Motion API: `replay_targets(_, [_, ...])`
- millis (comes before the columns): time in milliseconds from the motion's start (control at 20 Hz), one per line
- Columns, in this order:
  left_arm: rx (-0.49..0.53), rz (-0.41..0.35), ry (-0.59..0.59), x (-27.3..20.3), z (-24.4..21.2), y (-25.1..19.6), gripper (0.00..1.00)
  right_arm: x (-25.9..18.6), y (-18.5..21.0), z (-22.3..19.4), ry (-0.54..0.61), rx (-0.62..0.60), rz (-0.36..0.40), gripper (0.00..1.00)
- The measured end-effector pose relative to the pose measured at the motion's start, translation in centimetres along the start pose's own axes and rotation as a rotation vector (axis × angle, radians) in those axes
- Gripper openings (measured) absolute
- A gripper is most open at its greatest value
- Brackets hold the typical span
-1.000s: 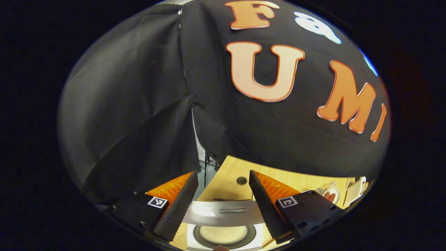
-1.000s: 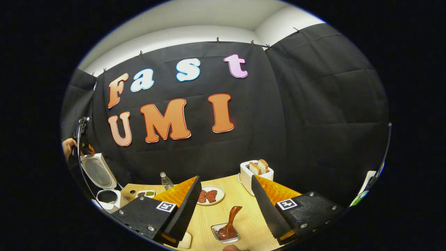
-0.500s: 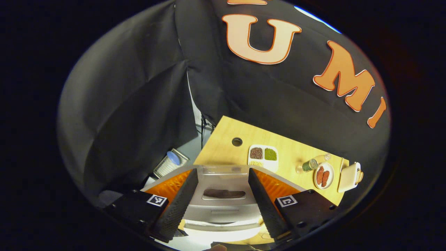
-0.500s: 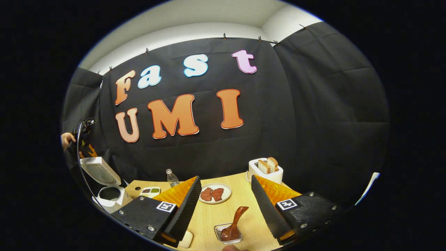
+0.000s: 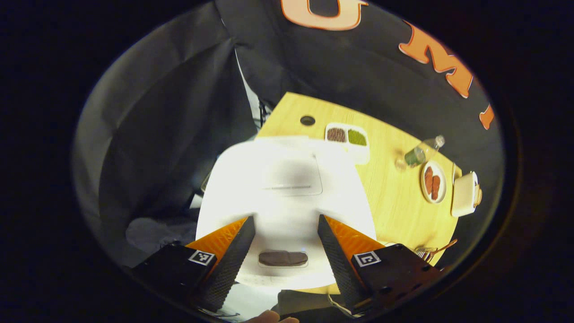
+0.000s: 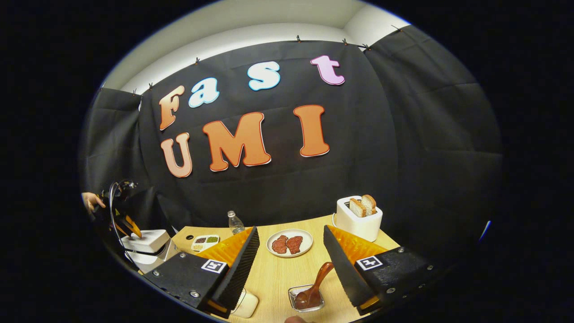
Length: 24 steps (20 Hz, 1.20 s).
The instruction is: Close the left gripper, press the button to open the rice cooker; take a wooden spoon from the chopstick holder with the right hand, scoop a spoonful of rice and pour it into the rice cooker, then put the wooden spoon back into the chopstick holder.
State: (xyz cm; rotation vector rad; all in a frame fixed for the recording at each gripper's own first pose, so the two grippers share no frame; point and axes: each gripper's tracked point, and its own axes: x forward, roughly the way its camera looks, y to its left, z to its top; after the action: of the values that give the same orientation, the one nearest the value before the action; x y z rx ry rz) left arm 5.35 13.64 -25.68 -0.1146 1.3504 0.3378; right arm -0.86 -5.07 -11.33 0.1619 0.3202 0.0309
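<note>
The white rice cooker [image 5: 287, 179] is right below my left gripper [image 5: 285, 220], whose open fingers straddle its lid above the dark oval button [image 5: 283, 258]. In the right gripper view the cooker [image 6: 145, 240] sits at the table's far left with its lid down or nearly down, and the left gripper [image 6: 128, 222], held by a hand [image 6: 92, 202], hangs just over it. The wooden spoon [image 6: 318, 280] stands bowl-down in the small holder [image 6: 307, 300], between and just beyond the open fingers of my right gripper [image 6: 291, 229], which touches nothing.
On the wooden table [image 6: 278, 273] are a plate of meat [image 6: 289, 242], a white toaster with bread [image 6: 358, 220], a clear bottle [image 6: 235, 222], a divided tray of grains [image 6: 205, 242] and a small white object [image 6: 246, 305] near the front edge.
The cooker's lid has swung from upright down onto the body. My left gripper tilted down over it. The right gripper shifted slightly and stayed open.
</note>
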Motion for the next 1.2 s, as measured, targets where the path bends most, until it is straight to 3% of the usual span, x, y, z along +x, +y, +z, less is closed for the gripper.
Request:
replay_targets(50, [-0.012,-0.010,0.068,1.4,-2.3,-0.7,1.00,0.0,0.2,-0.2,0.008,-0.006,0.000,0.90])
replay_targets(150, [0.002,-0.005,0.010,2.7,-1.9,-1.3,0.99,0.1,0.7,-0.4,0.019,-0.016,0.013,0.90])
replay_targets(200, [-0.010,-0.002,0.059,3.2,-3.0,-1.5,0.98,0.2,1.0,-0.4,0.023,-0.020,0.021,0.90])
replay_targets(450, [-0.021,-0.008,-0.063,1.6,-1.5,-1.0,0.98,0.8,3.3,-0.3,0.024,-0.027,0.072,0.90])
replay_targets(600, [-0.019,-0.042,-0.272,-0.7,0.7,-1.9,1.00,1.3,5.2,0.2,0.016,-0.053,0.113,0.90])
replay_targets(850, [0.089,-0.080,-0.795,-12.9,4.1,-4.8,1.00,2.4,9.9,2.7,-0.078,-0.107,0.181,0.89])
replay_targets(950, [0.099,-0.162,-0.908,-17.6,2.8,-6.8,0.96,2.7,12.3,3.5,-0.123,-0.139,0.215,0.90])
replay_targets(1100, [0.098,-0.174,-1.069,-21.9,0.4,-7.4,1.00,2.9,15.2,3.4,-0.125,-0.145,0.269,0.90])
replay_targets(1200, [0.127,-0.152,-1.207,-25.6,-0.3,-7.6,0.96,2.9,16.7,3.6,-0.129,-0.130,0.299,0.90])
